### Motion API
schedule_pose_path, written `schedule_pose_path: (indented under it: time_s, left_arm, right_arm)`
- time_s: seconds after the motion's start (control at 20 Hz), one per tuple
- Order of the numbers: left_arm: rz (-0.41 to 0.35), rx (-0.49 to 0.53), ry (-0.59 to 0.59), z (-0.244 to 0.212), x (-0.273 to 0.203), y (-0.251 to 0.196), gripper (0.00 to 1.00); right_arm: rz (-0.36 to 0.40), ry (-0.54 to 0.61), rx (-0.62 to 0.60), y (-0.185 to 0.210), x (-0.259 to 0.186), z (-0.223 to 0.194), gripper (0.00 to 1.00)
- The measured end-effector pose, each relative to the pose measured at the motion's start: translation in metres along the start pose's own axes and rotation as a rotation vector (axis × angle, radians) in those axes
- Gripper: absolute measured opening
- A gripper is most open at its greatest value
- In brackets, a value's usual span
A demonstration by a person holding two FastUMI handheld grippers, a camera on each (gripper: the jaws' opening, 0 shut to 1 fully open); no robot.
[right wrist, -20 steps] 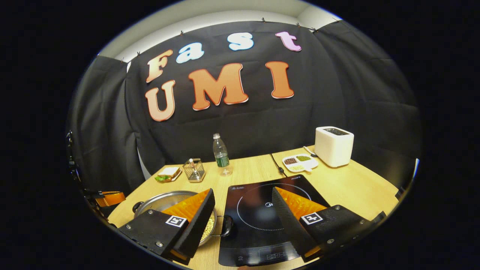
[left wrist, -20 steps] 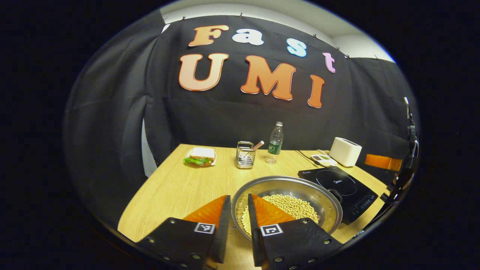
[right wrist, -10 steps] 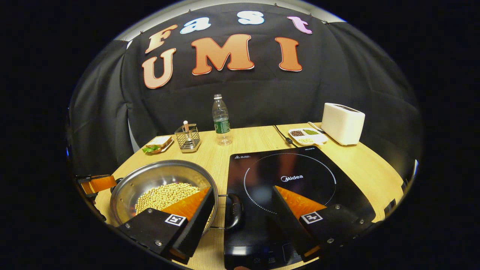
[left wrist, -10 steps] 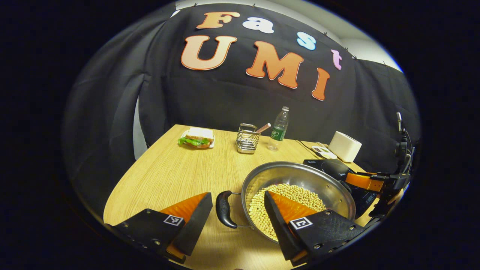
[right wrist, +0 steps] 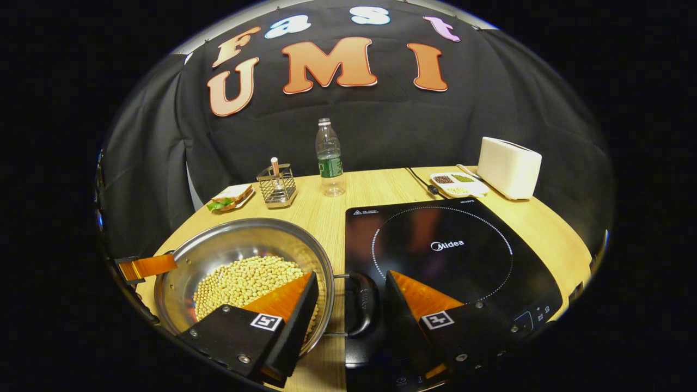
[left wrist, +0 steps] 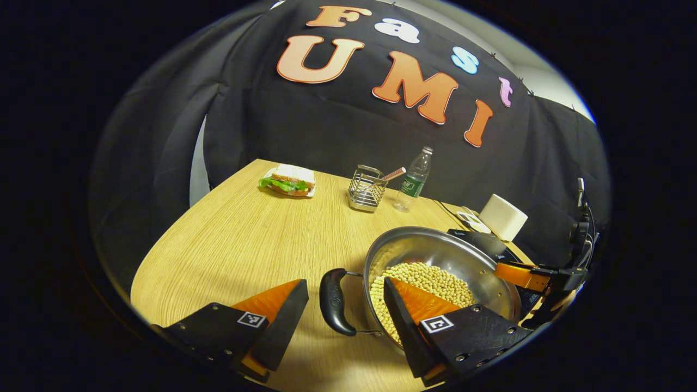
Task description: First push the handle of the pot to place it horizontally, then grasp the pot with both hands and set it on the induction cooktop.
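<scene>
We hold our left claw (left wrist: 344, 310) wide apart around one black handle (left wrist: 333, 302) of the round shiny steel pot (right wrist: 245, 256) of beans. Our right claw (right wrist: 351, 305) gapes around the other handle (right wrist: 359, 304). The pot sits on the wooden counter (left wrist: 245, 245), just beside the flat black induction cooktop (right wrist: 452, 245).

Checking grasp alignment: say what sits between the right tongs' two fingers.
In the right gripper view, the pot's black handle lies between the open right tongs.
</scene>
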State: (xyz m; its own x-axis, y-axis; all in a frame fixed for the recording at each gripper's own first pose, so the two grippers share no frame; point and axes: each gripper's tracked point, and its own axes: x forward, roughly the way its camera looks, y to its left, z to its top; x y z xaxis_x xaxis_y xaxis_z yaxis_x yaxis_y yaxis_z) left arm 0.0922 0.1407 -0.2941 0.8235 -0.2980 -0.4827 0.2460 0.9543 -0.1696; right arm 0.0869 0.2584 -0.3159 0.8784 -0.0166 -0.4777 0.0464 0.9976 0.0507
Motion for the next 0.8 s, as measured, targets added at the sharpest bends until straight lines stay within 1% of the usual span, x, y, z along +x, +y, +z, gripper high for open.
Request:
schedule_pose_path:
  time_s: [0.05,0.15,0.2,0.25,0.3,0.35,0.4,0.5,0.55,0.6,0.65,0.7,0.75,0.8]
  left_arm:
    - [-0.005,0.002,0.001,0.001,0.001,-0.003,0.87]
    - [-0.021,-0.001,0.005,0.000,0.001,-0.007,0.86]
    - [-0.025,-0.002,0.015,-0.003,0.003,-0.008,0.83]
    - [-0.030,-0.002,0.027,-0.007,0.005,-0.009,0.83]
    - [-0.003,0.014,0.033,-0.008,0.002,-0.003,0.83]
    - [0.019,0.027,0.040,-0.009,0.003,0.003,0.80]
    - [0.018,0.015,0.042,-0.008,0.006,0.001,0.63]
    - [0.019,0.015,0.075,-0.018,0.005,0.001,0.57]
    - [0.011,0.014,0.066,-0.016,0.003,0.000,0.58]
    - [0.008,-0.005,0.058,-0.015,0.006,0.002,0.53]
    - [0.014,-0.035,0.038,-0.011,0.004,0.002,0.51]
    - [0.032,-0.051,0.029,-0.011,0.009,0.004,0.43]
    - [0.043,-0.059,0.026,-0.011,0.010,0.006,0.41]
    - [0.059,-0.068,0.022,-0.011,0.006,0.004,0.36]
  right_arm:
    - [0.005,0.009,0.006,0.003,0.000,-0.002,0.77]
    - [0.005,0.017,0.005,0.005,0.002,-0.005,0.75]
    - [0.002,0.019,0.003,0.003,0.003,-0.004,0.69]
    - [-0.001,0.021,0.003,0.003,0.003,-0.006,0.72]
    - [-0.004,0.023,0.007,0.002,0.003,-0.007,0.70]
    - [-0.008,0.025,0.012,-0.001,0.004,-0.008,0.69]
    - [-0.007,0.032,0.019,-0.001,0.006,-0.009,0.66]
    - [-0.007,0.037,0.030,-0.001,0.003,-0.009,0.63]
    - [-0.010,0.037,0.034,-0.002,0.004,-0.009,0.62]
    - [-0.016,0.028,0.037,-0.002,0.003,-0.009,0.60]
    - [-0.021,0.012,0.033,0.000,0.001,-0.009,0.59]
    - [-0.019,0.004,0.026,0.000,0.000,-0.006,0.50]
    - [-0.013,0.004,0.044,-0.002,0.000,-0.007,0.51]
    - [-0.004,0.014,0.065,-0.002,0.002,-0.007,0.46]
